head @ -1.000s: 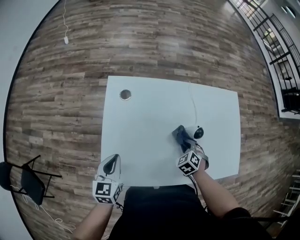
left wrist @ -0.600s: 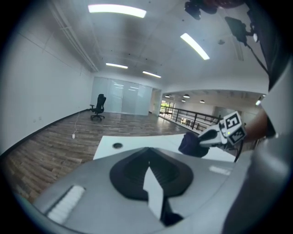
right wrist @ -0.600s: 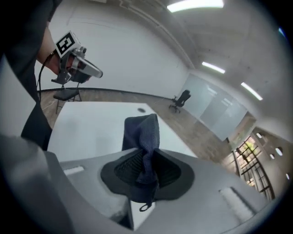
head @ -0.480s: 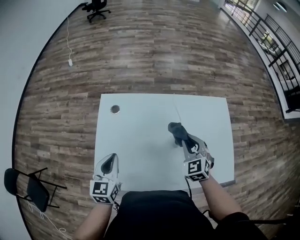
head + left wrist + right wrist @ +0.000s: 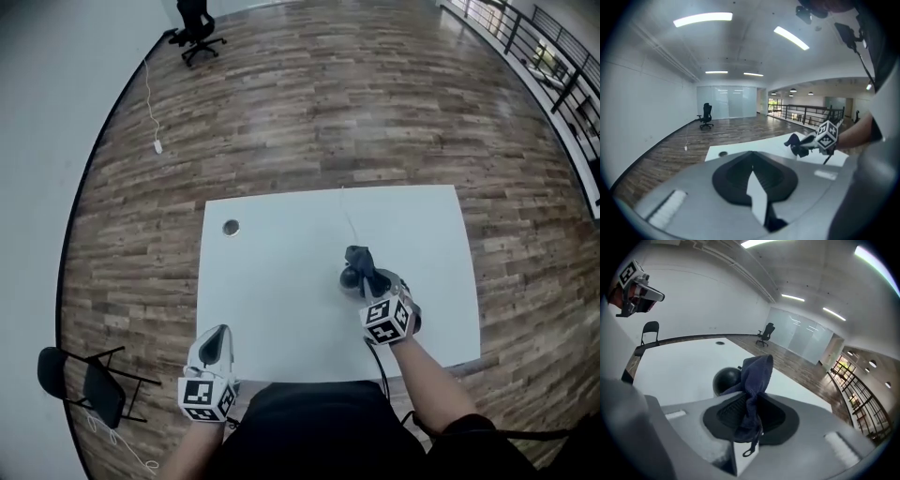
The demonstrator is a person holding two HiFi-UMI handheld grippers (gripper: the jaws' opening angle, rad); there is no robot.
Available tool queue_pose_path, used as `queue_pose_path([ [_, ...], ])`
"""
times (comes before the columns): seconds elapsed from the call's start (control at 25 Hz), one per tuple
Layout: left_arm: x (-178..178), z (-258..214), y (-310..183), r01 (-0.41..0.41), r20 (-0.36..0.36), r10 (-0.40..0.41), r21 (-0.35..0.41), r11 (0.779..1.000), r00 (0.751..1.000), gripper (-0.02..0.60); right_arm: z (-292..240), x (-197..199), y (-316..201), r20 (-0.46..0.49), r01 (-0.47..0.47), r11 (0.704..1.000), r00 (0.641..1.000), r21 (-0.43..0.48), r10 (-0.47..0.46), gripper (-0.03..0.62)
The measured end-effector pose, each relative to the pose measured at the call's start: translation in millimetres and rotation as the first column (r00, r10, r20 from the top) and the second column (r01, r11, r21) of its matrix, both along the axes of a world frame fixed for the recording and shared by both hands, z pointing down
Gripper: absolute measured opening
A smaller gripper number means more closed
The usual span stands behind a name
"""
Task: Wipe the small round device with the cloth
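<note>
Right tongs (image 5: pixel 751 404) clamped on blue cloth (image 5: pixel 757 373), pinch visible only in right gripper view; left tongs (image 5: pixel 751 164) together, empty.

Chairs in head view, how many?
2. A black office chair at top left, far beyond the table; a black thin-legged chair at lower left, off the table's near left corner. More may sit out of frame.

The head camera looked steeply down from above on the whole white surface (image 5: pixel 281 281). Each gripper camera sat close behind its own jaws, facing along them over that surface. The one on the left gripper (image 5: pixel 752 164) saw the right gripper (image 5: pixel 806 143) beyond its jaws; the other apparently caught the left gripper, up-left of its jaws.
</note>
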State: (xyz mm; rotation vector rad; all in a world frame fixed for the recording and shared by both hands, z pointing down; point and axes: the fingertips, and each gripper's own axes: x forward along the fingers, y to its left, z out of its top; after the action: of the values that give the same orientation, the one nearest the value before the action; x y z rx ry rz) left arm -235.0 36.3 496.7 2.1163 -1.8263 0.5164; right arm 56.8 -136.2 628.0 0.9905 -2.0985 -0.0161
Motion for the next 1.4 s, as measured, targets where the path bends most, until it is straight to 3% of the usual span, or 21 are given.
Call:
queue_pose_path([
  [0.32,-17,-10,10,0.029,0.063,-0.029,-0.002,1.0,0.998,0.008,53,-8,29,-0.11,0.11,0.99,0.987,-0.084,-0.119,0.074],
  [0.56,-26,-11,12,0.043,0.068,-0.042,-0.006,0.999,0.997,0.008,77,-20,49,-0.136,0.167,0.962,0.971,-0.217,-0.199,0.074],
  [0.72,-12,-8,-2,0.012,0.051,-0.012,0.002,1.0,0.999,0.008,67,-24,68,-0.032,0.277,0.909,0.953,-0.313,-0.301,0.074],
  [0.76,-9,-8,-5,0.002,0.046,-0.003,0.006,1.0,0.999,0.008,58,-23,70,0.013,0.285,0.909,0.955,-0.305,-0.295,0.074],
  [0.88,1,-8,-15,-0.019,0.034,0.019,0.02,1.0,0.999,0.008,16,3,48,0.098,0.145,0.982,0.986,-0.124,-0.133,0.074],
  [0.92,3,-8,-17,-0.023,0.03,0.022,0.023,0.999,0.999,0.008,4,16,37,0.103,0.072,0.995,0.993,-0.07,-0.065,0.074],
  [1.0,5,-7,-19,-0.026,0.021,0.025,0.021,0.999,0.999,0.008,-2,34,23,0.089,-0.023,0.998,0.996,-0.058,0.028,0.074],
  [1.12,5,-3,-19,-0.036,0.014,0.036,0.002,0.999,0.999,0.008,18,28,19,0.088,-0.054,0.977,0.993,-0.207,0.073,0.075],
  [1.28,2,-4,-17,-0.042,0.022,0.043,-0.007,0.999,0.999,0.008,49,7,34,0.205,-0.096,0.894,0.957,-0.438,0.204,0.075],
  [1.4,-8,-6,-14,-0.023,0.022,0.023,-0.001,1.0,0.999,0.008,56,-3,47,0.232,-0.101,0.859,0.941,-0.502,0.247,0.075],
])
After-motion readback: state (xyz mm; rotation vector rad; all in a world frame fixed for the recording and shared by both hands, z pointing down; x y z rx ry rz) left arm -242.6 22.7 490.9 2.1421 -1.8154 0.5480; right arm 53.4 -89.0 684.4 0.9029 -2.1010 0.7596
